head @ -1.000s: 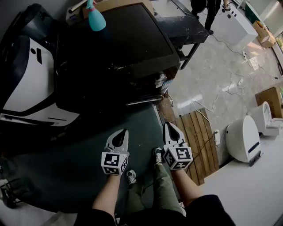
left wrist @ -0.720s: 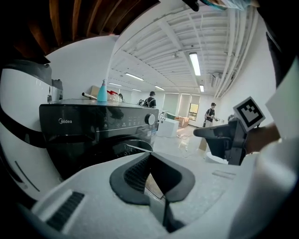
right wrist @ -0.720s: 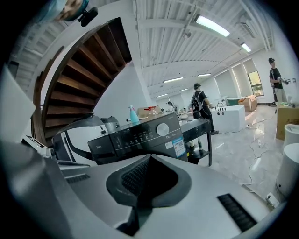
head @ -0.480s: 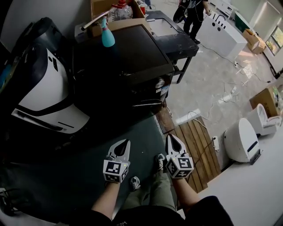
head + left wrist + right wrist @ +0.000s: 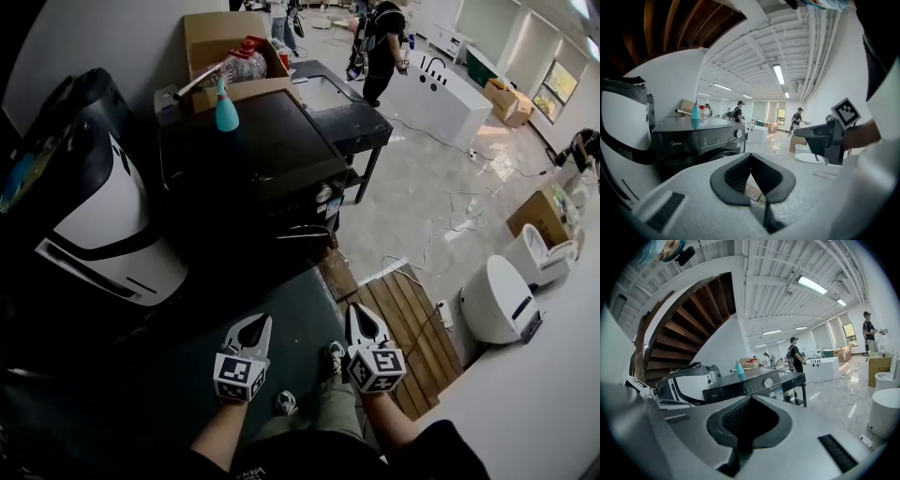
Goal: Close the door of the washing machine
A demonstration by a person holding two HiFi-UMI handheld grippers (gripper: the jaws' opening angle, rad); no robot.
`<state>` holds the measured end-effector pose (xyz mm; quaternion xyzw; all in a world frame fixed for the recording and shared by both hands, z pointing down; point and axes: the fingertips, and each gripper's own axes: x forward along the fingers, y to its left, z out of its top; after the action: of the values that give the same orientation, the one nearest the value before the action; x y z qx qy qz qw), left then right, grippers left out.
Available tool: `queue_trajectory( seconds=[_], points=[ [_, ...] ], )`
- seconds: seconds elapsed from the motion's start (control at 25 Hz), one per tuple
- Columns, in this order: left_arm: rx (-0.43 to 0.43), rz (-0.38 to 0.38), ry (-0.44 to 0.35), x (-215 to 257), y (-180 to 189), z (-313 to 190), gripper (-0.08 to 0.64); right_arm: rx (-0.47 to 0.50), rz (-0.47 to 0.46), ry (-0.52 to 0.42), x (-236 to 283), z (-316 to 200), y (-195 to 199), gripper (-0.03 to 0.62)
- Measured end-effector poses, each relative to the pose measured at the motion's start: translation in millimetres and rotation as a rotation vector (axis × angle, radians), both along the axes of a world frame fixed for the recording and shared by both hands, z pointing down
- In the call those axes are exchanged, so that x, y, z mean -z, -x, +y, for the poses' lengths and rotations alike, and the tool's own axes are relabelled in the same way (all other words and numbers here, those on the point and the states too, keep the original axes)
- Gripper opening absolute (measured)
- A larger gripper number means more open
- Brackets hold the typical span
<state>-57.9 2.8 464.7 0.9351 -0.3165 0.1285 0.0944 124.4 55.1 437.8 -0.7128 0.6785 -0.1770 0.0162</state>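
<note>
Bulky white-and-black machine (image 5: 94,225) fills the left of the head view. Just right of it, in the upper centre, stands the dark grey front-loading washing machine (image 5: 253,159), with a teal spray bottle (image 5: 226,111) upright on its top; its round door (image 5: 715,157) is in shadow, and I cannot tell whether it is shut. At lower centre, well apart from that machine, the left hand-held gripper (image 5: 259,321) has its jaws together on nothing. Beside it the right hand-held gripper (image 5: 359,311) is likewise closed and empty. Further right lie a brown wooden slatted pallet (image 5: 412,328) and a white rounded unit (image 5: 492,300).
</note>
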Motion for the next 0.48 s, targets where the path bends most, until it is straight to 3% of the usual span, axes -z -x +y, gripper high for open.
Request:
queue_trajectory(
  seconds=[0.48],
  points=[
    [-0.048,0.032,-0.040,31,35,52,0.012,-0.010,0.040,-0.012,26,62,32,0.000]
  ],
)
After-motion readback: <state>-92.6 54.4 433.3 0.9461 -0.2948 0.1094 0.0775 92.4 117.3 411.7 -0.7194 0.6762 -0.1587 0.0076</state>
